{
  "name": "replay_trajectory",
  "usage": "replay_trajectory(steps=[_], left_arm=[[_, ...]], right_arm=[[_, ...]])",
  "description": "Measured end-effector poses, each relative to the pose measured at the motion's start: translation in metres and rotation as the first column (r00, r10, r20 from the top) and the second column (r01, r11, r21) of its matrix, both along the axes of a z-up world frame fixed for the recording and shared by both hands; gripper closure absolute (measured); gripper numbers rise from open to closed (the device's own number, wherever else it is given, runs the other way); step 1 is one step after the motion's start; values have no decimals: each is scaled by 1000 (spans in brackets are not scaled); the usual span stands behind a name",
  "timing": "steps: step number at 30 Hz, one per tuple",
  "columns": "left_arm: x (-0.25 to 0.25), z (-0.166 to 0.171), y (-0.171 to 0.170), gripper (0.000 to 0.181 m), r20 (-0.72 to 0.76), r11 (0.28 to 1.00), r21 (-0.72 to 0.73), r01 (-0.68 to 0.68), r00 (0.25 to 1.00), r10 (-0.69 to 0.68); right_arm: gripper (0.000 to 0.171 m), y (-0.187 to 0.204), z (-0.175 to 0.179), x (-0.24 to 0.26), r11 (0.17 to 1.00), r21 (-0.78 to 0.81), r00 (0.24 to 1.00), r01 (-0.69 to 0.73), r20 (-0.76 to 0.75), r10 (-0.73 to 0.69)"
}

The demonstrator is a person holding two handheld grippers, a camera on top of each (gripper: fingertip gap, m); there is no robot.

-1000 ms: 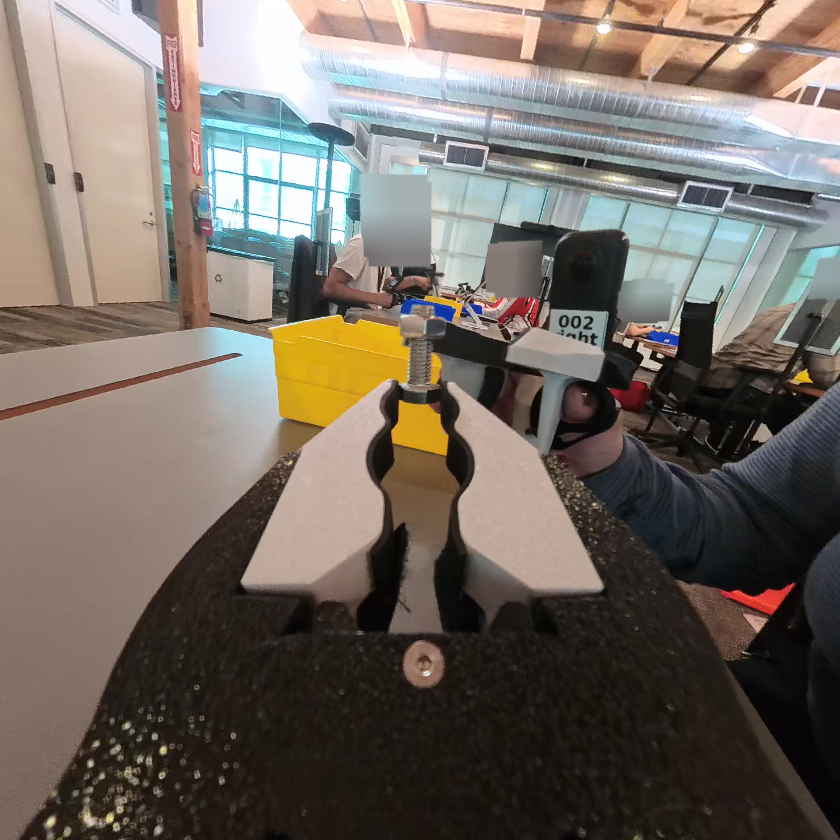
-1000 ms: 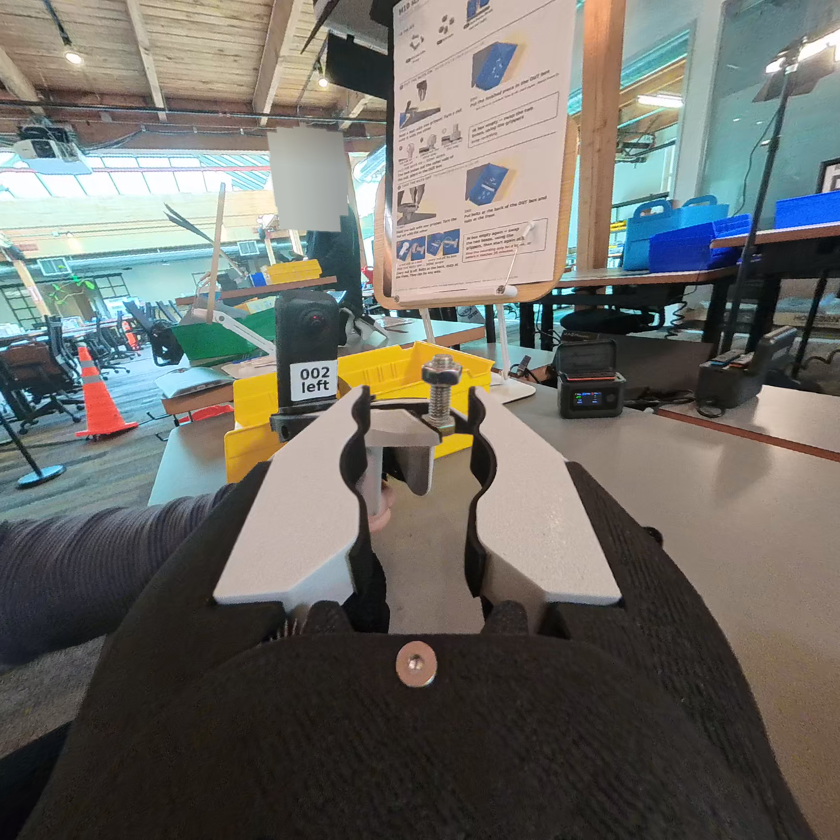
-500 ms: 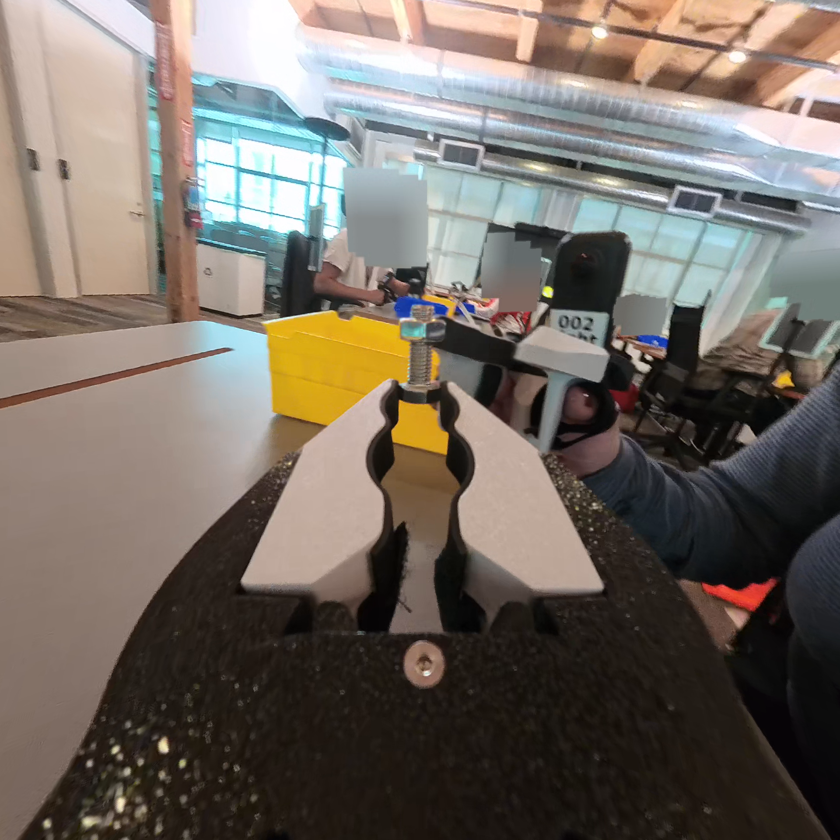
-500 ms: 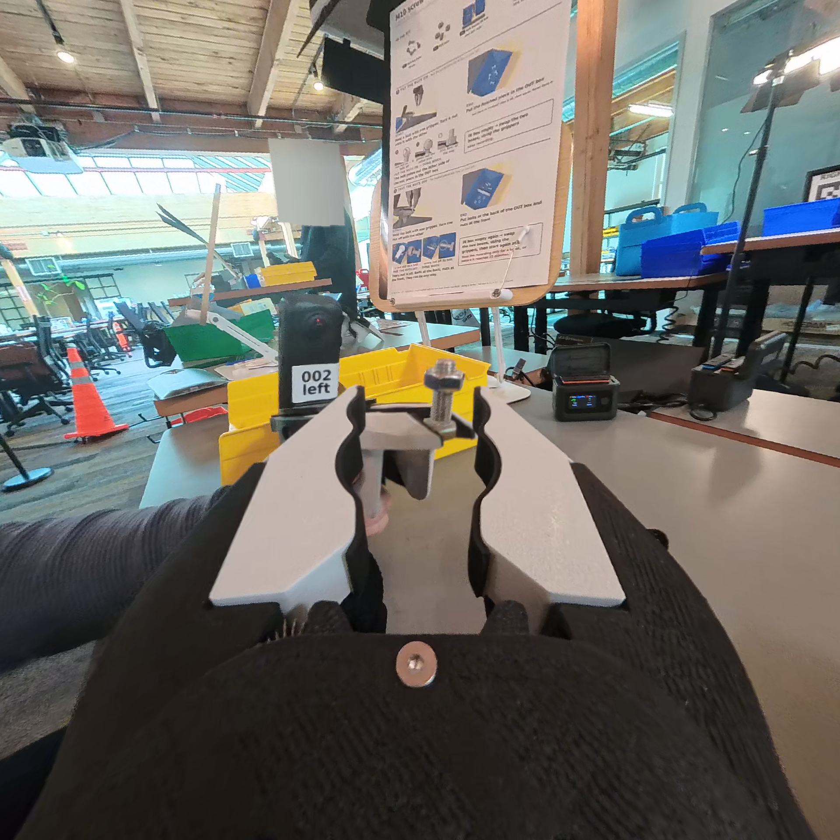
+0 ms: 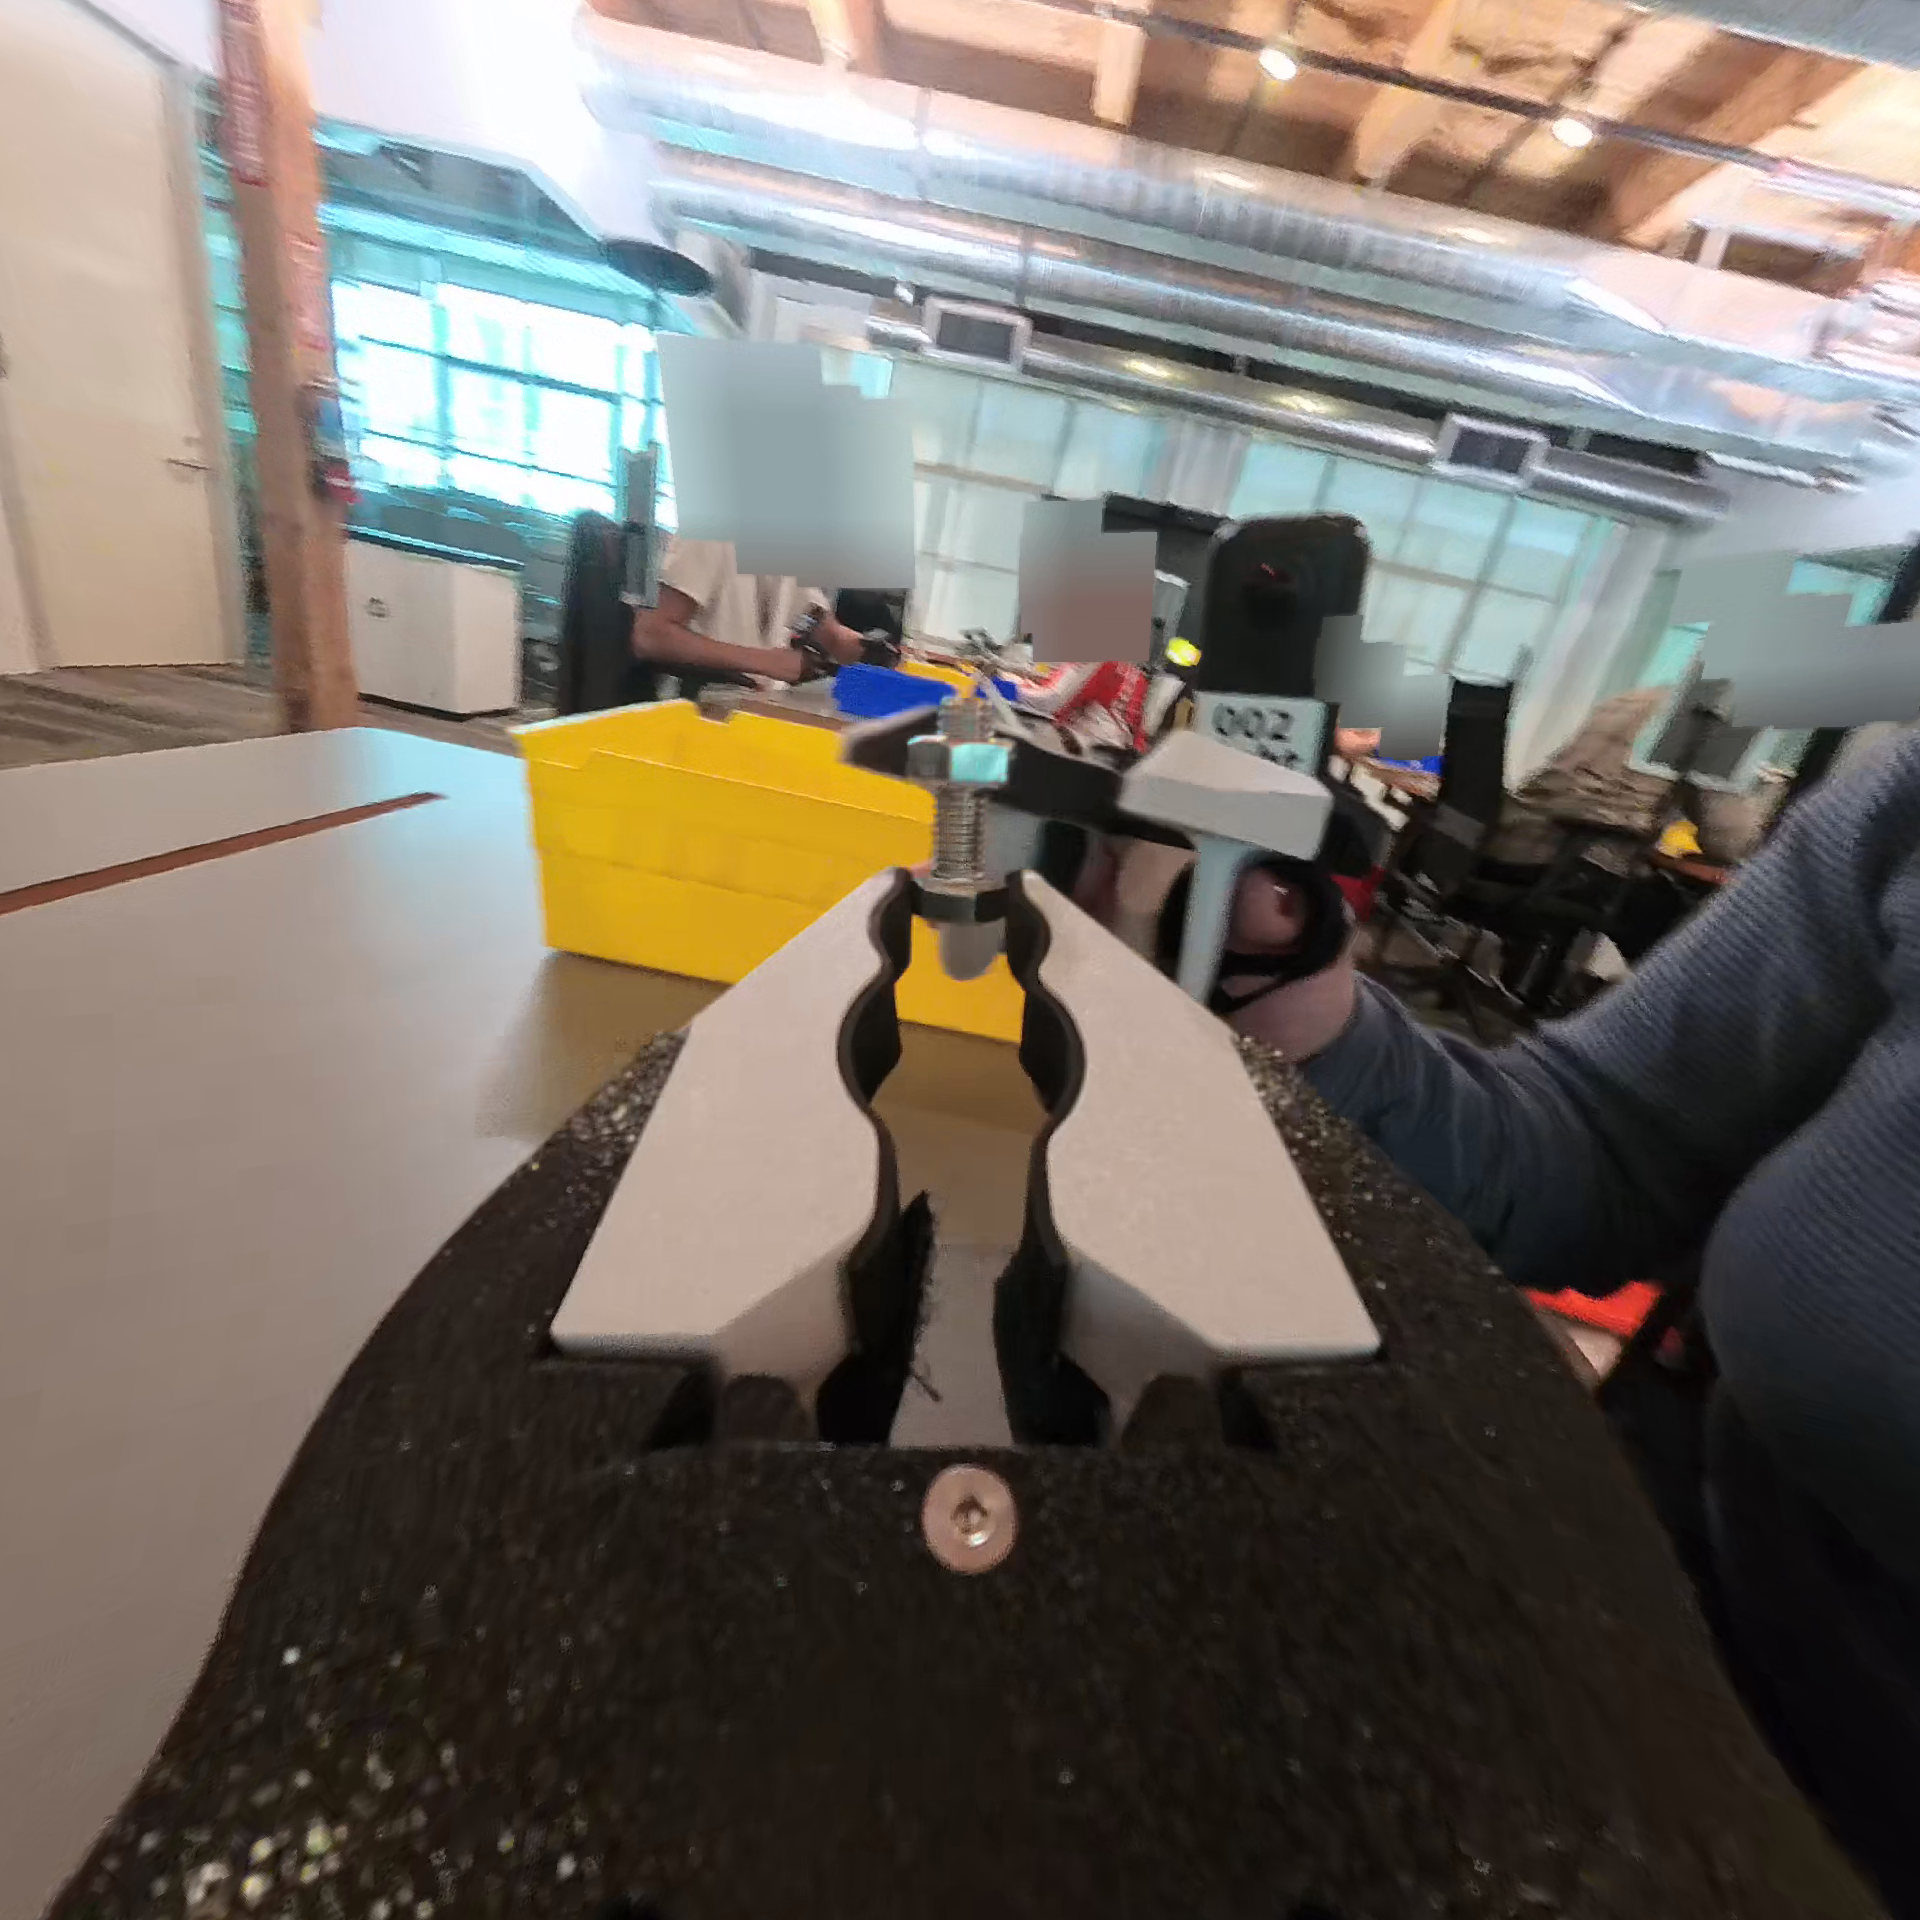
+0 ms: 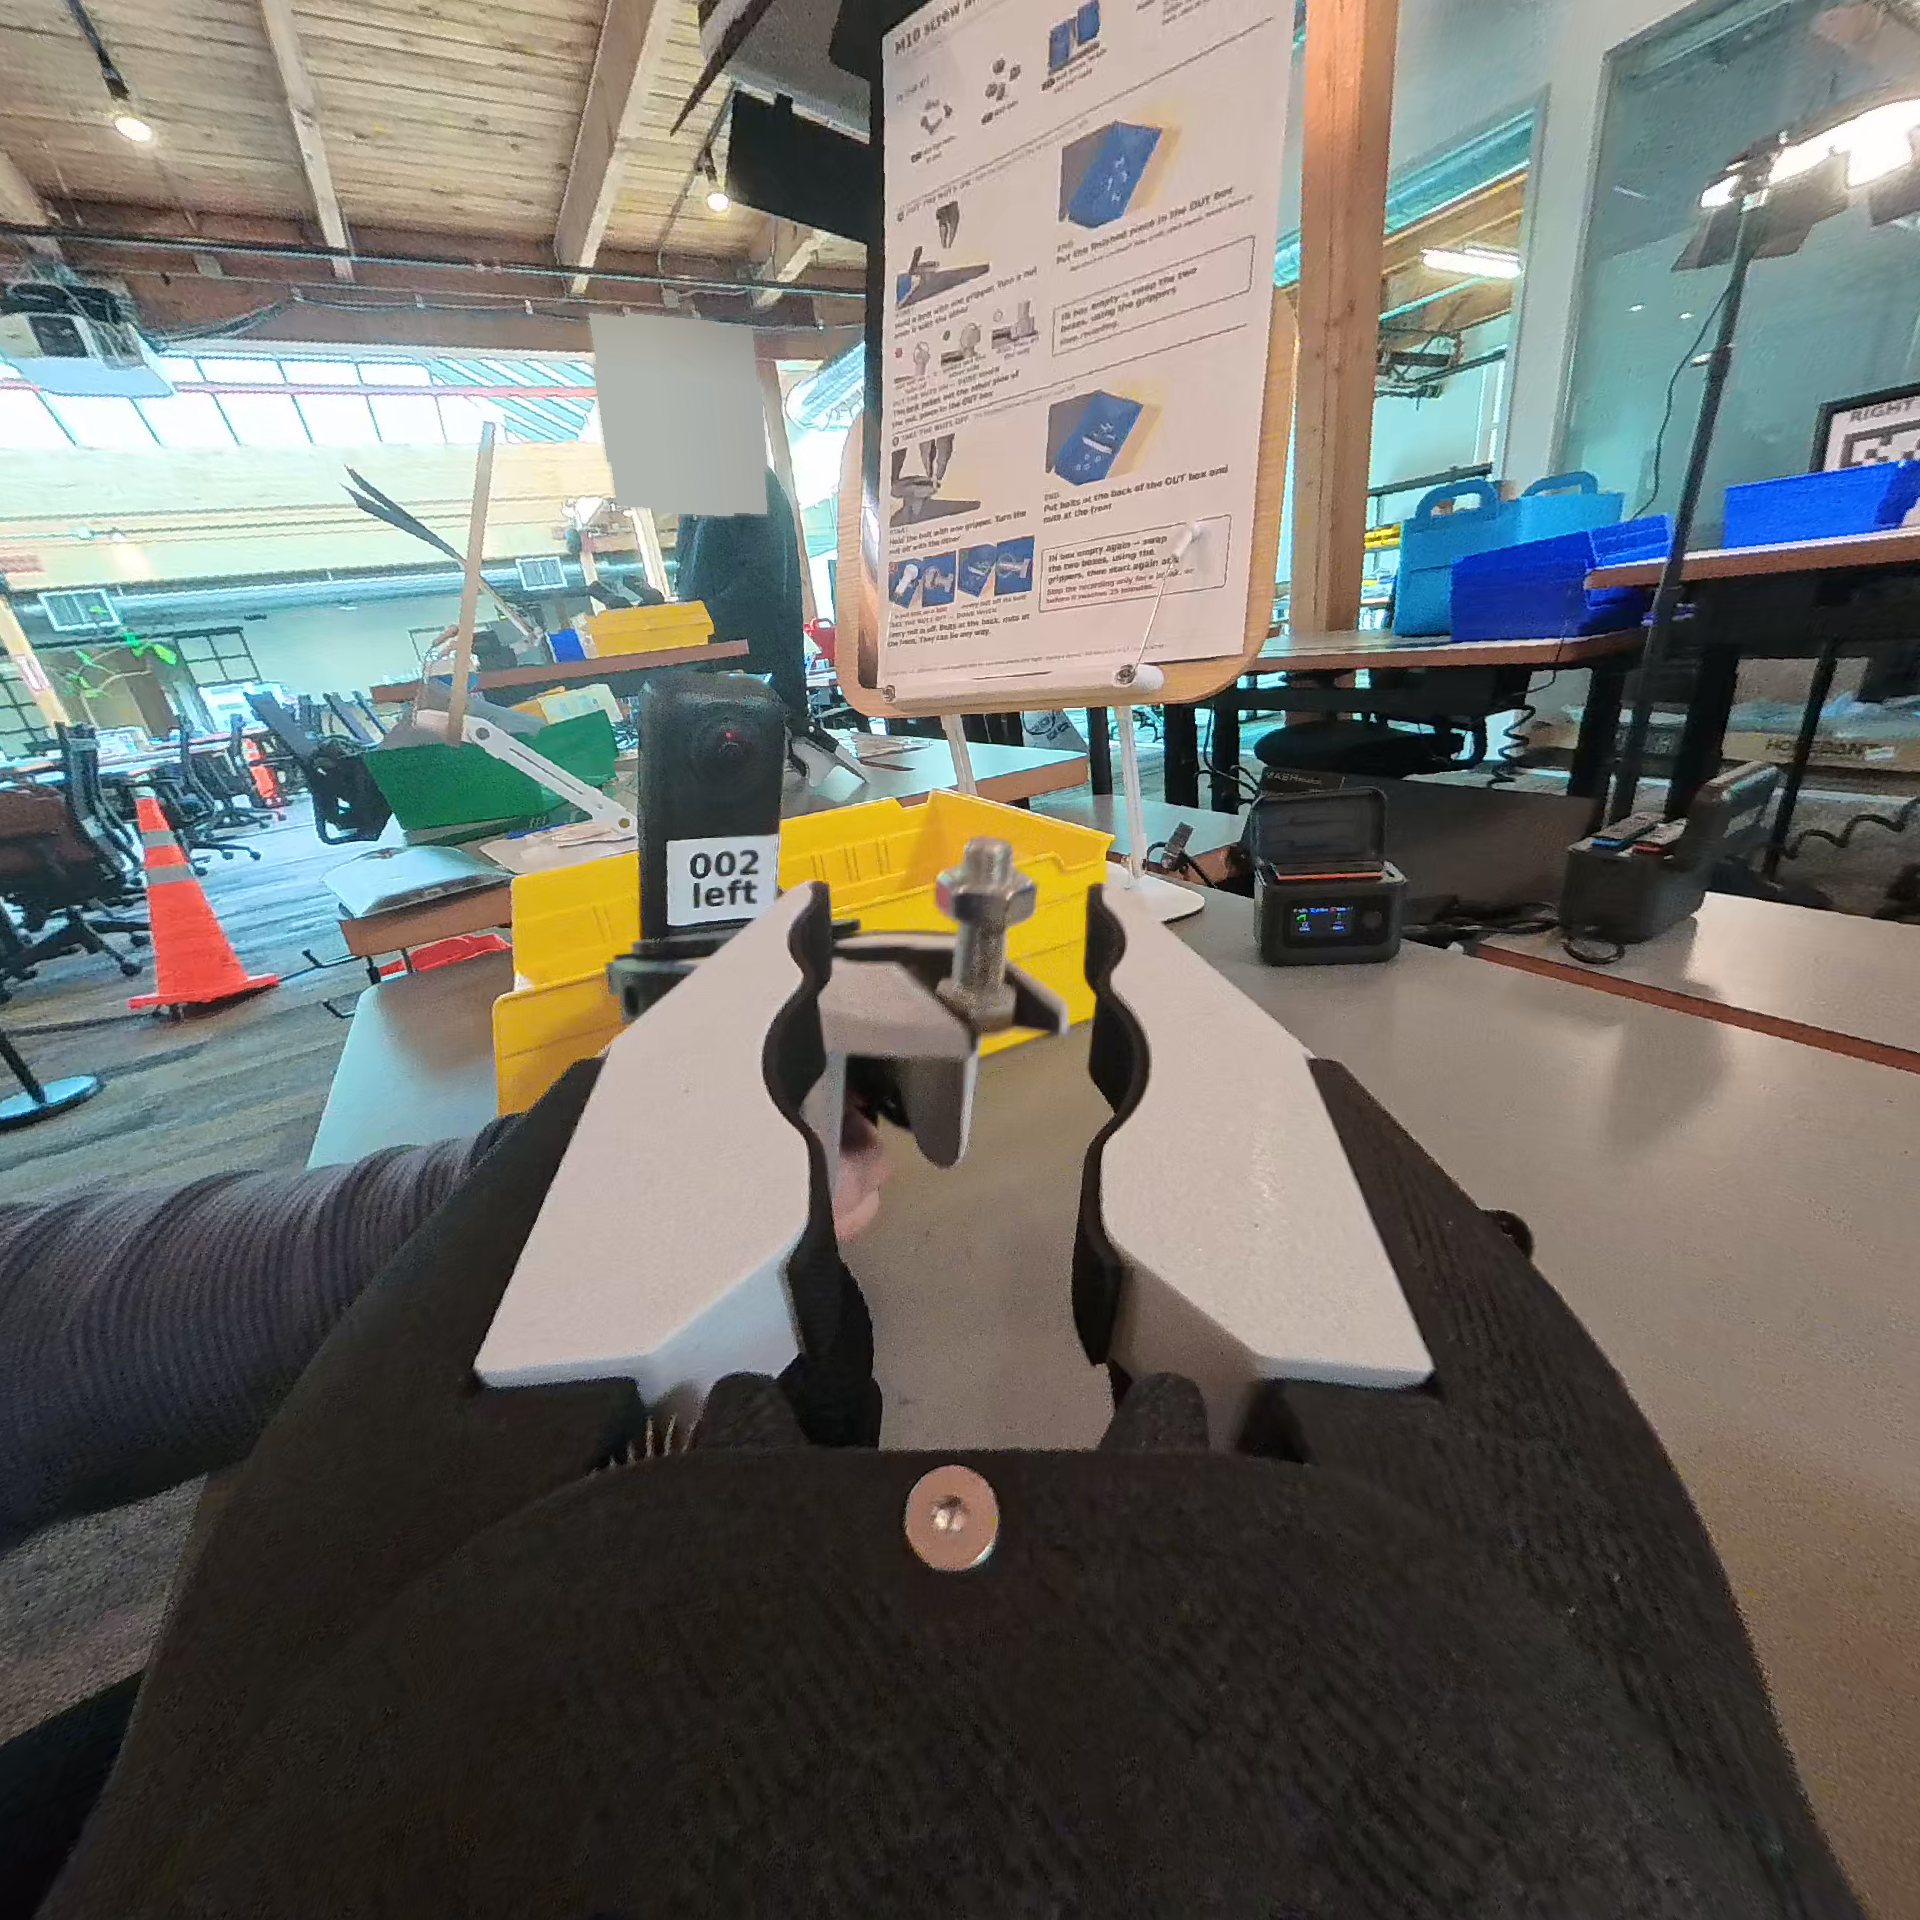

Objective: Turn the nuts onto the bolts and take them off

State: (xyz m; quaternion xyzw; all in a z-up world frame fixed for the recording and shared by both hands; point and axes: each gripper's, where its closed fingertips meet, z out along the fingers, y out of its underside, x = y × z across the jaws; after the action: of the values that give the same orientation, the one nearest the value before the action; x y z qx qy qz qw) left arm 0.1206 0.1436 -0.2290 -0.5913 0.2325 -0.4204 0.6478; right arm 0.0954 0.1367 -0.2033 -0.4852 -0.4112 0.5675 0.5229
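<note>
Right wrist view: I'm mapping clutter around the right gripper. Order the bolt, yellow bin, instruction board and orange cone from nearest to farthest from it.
1. Bolt, upright just past the right gripper, held by the left gripper.
2. Yellow bin, directly behind the bolt.
3. Instruction board, behind the bin, to the right.
4. Orange cone, on the floor, far left.

A white label (image 6: 722, 878) with black print, a number over a word, sits on the black camera (image 6: 712, 769) above the left tongs (image 6: 987, 1013). A printed instruction sheet (image 6: 1070, 343) with pictures stands on a wooden board (image 6: 1280, 468) behind the yellow bin (image 6: 582, 1023). A black-and-white code sign (image 6: 1875, 447) shows at the right edge. A black case (image 6: 1322, 894) on the counter (image 6: 1558, 1143) has a lit screen (image 6: 1320, 921), too small to read. The label (image 5: 1257, 724) above the right tongs (image 5: 961, 764) and the red signs (image 5: 249, 94) on the post (image 5: 296, 520) are blurred.
</note>
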Motion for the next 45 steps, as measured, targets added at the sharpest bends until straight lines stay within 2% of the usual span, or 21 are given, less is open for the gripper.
replay_trajectory(steps=[4,7,9,11,18,21,24,27,29,34,37,42,44,45], left_arm=[[21,-8,-7,165,-52,997,-10,83,995,-83],[10,-4,-1,165,-7,1000,-12,29,1000,-29],[-7,-1,6,165,27,998,-17,-55,998,55],[-18,0,11,165,42,994,-30,-103,994,104],[18,-7,-4,165,-62,999,-7,52,997,-52],[19,-3,-8,165,-21,996,-6,87,996,-87],[8,-2,-2,165,7,999,-16,40,999,-40],[-9,-2,9,165,21,997,-34,-70,997,71],[-17,-3,12,165,29,993,-49,-104,994,105],[13,-5,-5,165,-45,999,-12,52,998,-53],[25,-12,-7,165,-88,996,-27,85,992,-87],[2,-5,5,165,-18,999,-20,-31,999,30],[-13,-1,10,165,34,996,-27,-90,995,91],[-19,1,11,165,52,994,-34,-106,993,108]], right_arm=[[122,-6,0,-2,999,-4,999,-40,-1,40],[123,-10,-1,-3,999,10,999,-50,7,50],[122,-7,-1,-2,999,5,999,-39,5,39],[127,-6,0,0,999,-10,999,-46,-3,46],[127,-4,-3,-2,999,-29,999,-40,9,40],[131,-8,-3,-3,998,-19,998,-60,5,60],[131,-8,-1,-2,999,-7,999,-53,-1,53],[127,-4,-1,-1,999,-20,999,-36,-1,36],[131,-3,-2,0,999,-26,999,-35,-1,35],[127,-4,-4,-3,999,-20,999,-35,11,35],[127,-10,-4,-4,997,-17,998,-69,12,69],[118,-6,-4,-3,998,-25,998,-55,14,55],[121,-5,-2,-1,998,-32,998,-59,1,59],[127,-6,-2,-1,997,-27,998,-66,1,66]])
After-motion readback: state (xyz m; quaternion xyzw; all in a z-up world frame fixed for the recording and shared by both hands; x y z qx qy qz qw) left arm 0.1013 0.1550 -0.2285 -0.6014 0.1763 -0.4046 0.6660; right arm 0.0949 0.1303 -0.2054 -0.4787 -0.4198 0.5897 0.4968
